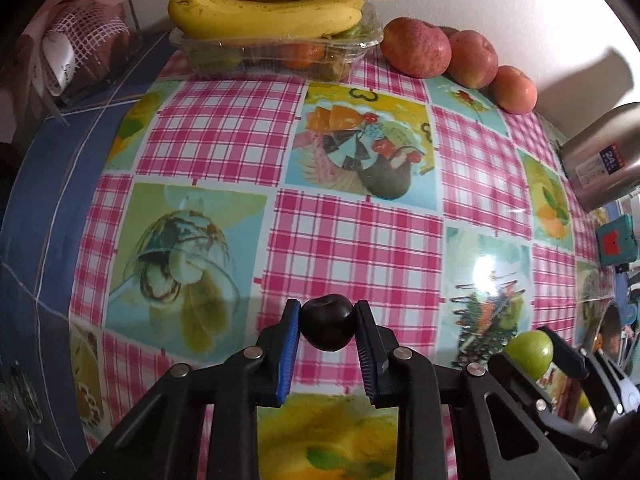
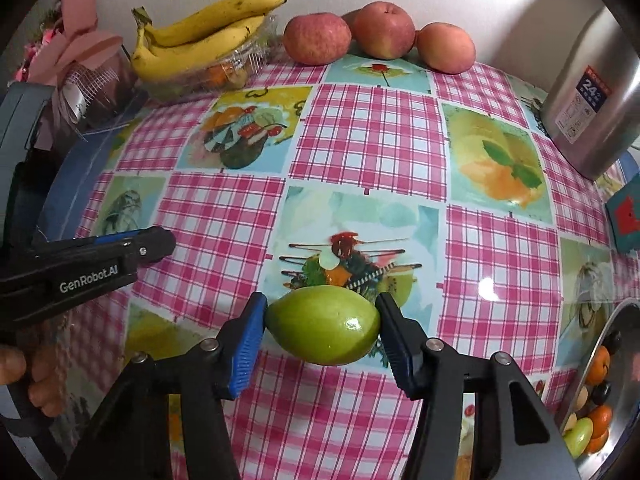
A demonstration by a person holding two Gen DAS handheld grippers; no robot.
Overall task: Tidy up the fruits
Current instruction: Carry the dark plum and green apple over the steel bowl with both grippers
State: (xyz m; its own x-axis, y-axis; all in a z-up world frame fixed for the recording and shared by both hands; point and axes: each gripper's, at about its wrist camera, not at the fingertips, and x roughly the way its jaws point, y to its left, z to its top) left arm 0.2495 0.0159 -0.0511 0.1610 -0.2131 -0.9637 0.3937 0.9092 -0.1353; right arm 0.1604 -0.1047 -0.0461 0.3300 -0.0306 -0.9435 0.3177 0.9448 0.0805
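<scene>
The left gripper (image 1: pixel 328 326) is clamped on a small, round, dark purple plum (image 1: pixel 327 322), its blue-padded fingers (image 1: pixel 289 350) pressing the fruit from both sides, clear of the table. Just to its right, the right gripper (image 2: pixel 322 326) has its jaws closed on a smooth, egg-shaped green fruit (image 2: pixel 323 324), gripped by its two narrow ends and likewise held above the surface.

Beneath both lies the glossy pink-checked tablecloth printed with dessert pictures (image 2: pixel 372 148), bare of loose fruit in the middle. At the far edge, against the wall, a bunch of yellow bananas (image 1: pixel 276 4) rests on a clear plastic tray (image 1: pixel 276 46) that holds some orange and green fruit, and to its right sits a row of red apples (image 2: pixel 380 36). At the far right stands a tall brushed-steel canister (image 2: pixel 592 92). At the near right, a round metal bowl (image 2: pixel 612 344) holds oranges, a dark plum and a green fruit.

By my reading, sorting is partly done: several pieces have been grouped, two are in hand and unplaced, and I cannot tell where they are meant to go.
</scene>
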